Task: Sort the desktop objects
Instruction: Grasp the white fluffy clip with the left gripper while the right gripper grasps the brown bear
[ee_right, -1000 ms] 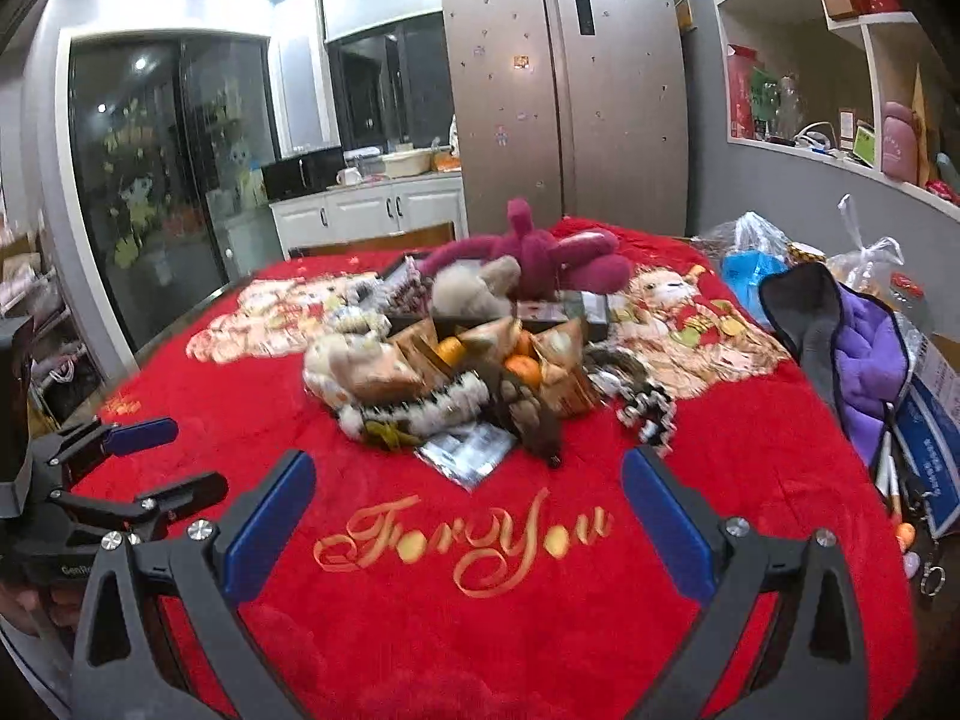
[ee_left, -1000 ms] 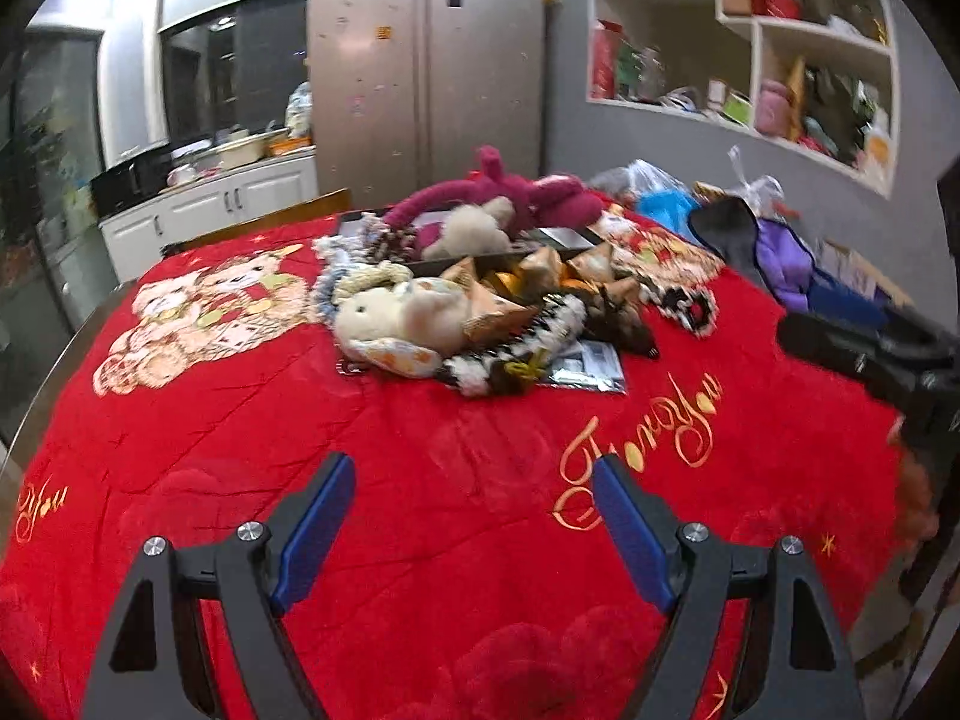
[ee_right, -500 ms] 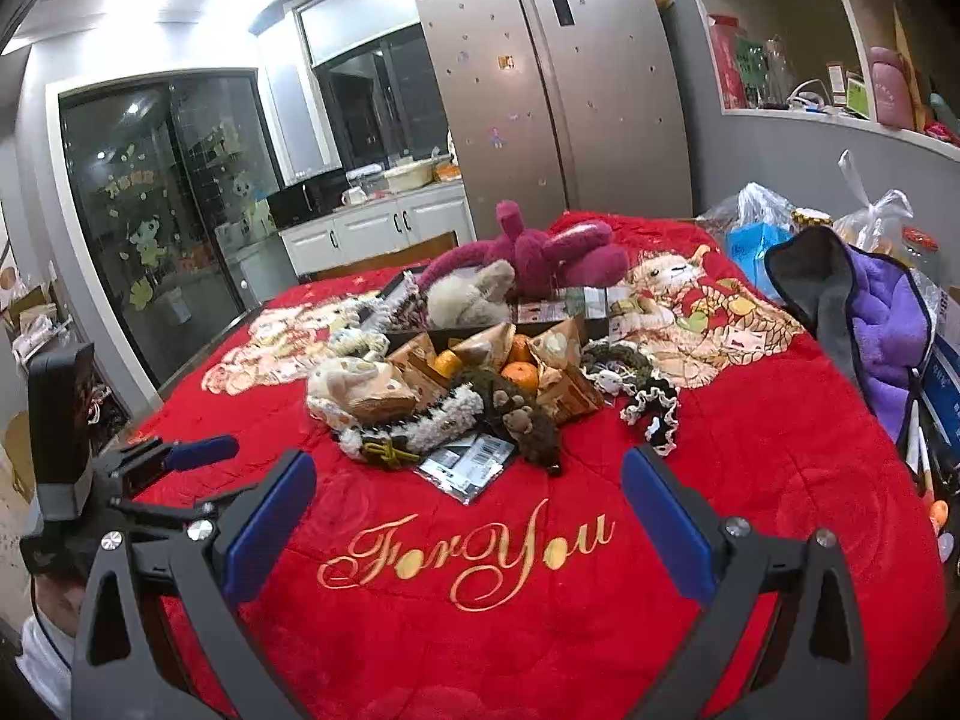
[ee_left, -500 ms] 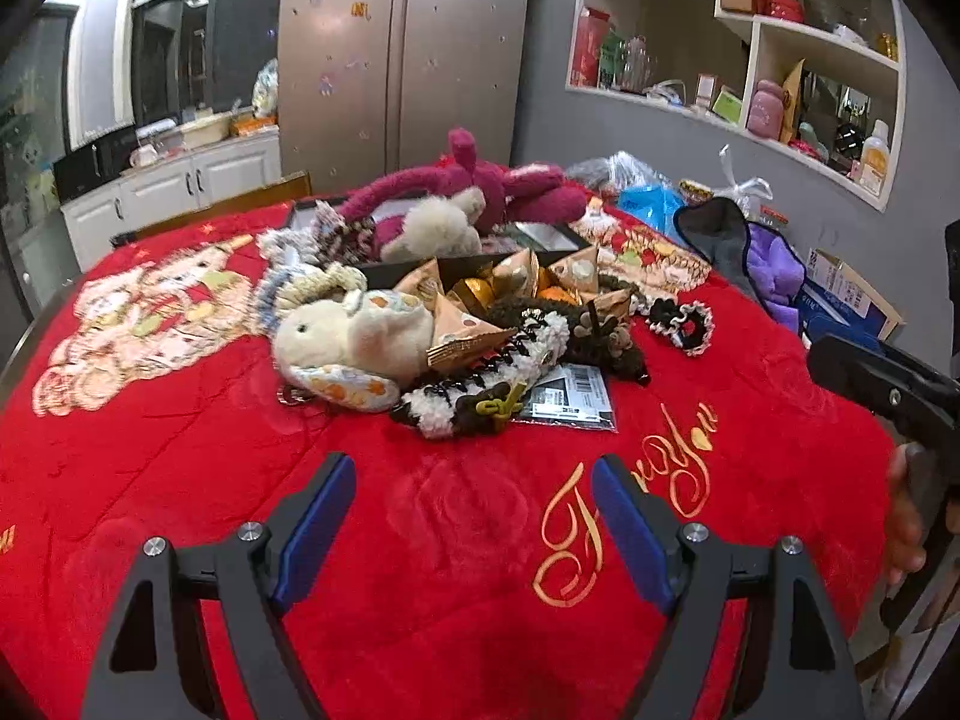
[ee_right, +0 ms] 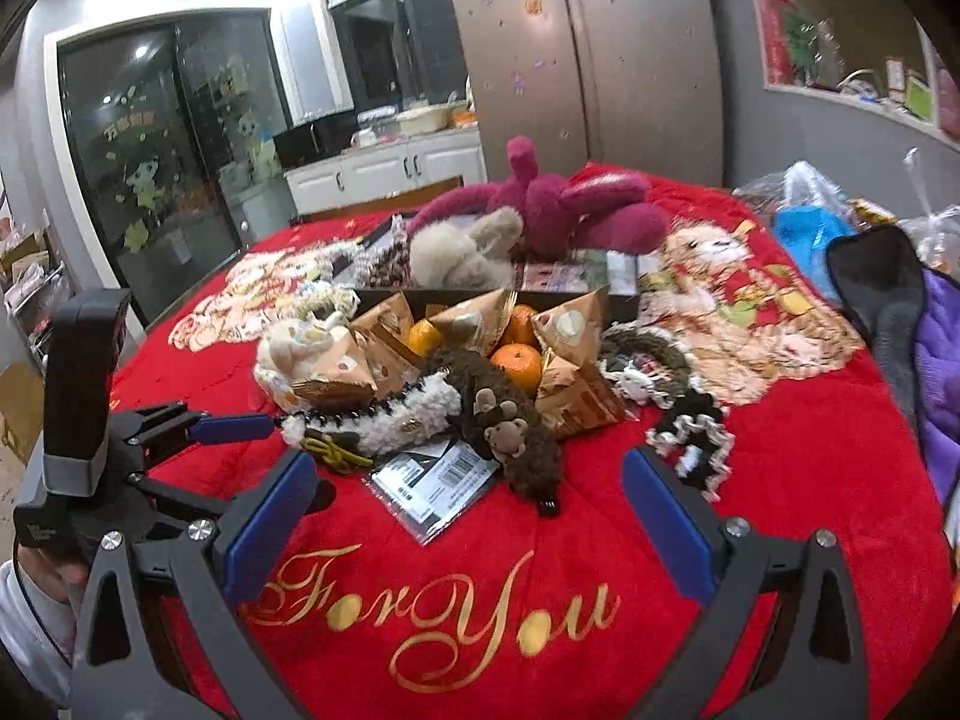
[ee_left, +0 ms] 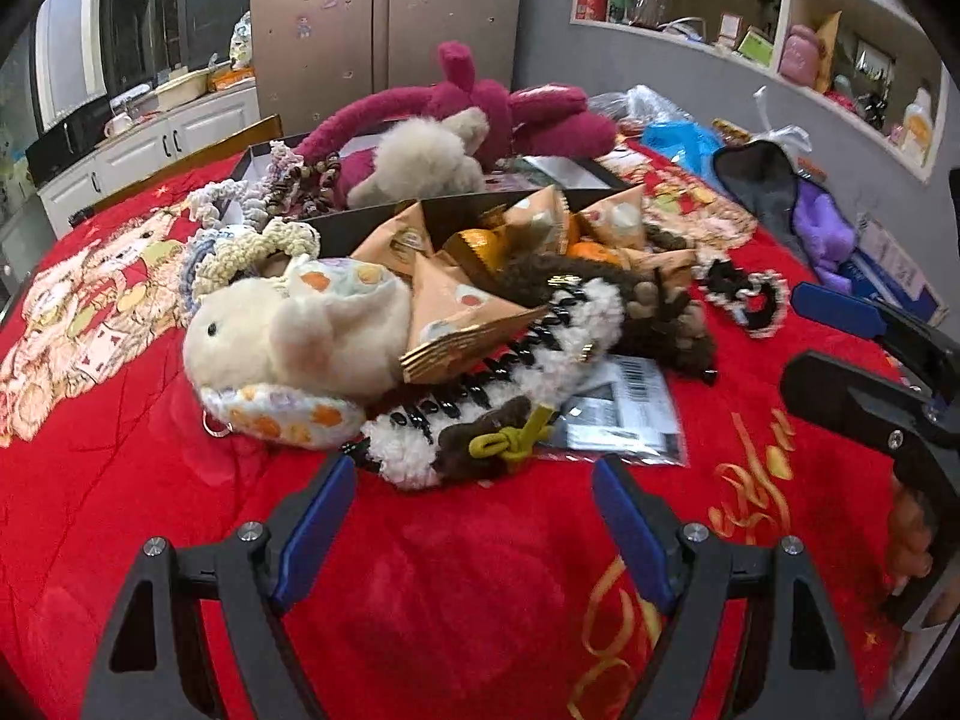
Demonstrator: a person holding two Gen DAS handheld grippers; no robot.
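Observation:
A pile of objects lies on the red blanket (ee_left: 456,588): a cream plush rabbit (ee_left: 288,336), a black-and-white fuzzy hair claw (ee_left: 510,372), a brown plush monkey (ee_right: 510,426), tan snack packets (ee_left: 462,312), oranges (ee_right: 516,360), a clear barcode packet (ee_right: 438,483) and a magenta plush toy (ee_left: 474,102) by a dark box (ee_left: 384,222). My left gripper (ee_left: 474,522) is open and empty, just short of the hair claw. My right gripper (ee_right: 468,516) is open and empty, in front of the barcode packet.
A black-and-white scrunchie (ee_right: 690,426) lies right of the pile. A purple and grey cloth (ee_right: 924,324) and plastic bags (ee_right: 804,186) sit at the table's right edge. A fridge (ee_right: 600,48) and shelves (ee_left: 810,18) stand behind.
Both grippers have moved forward toward the pile, which now looks larger and closer. Both stay open and empty.

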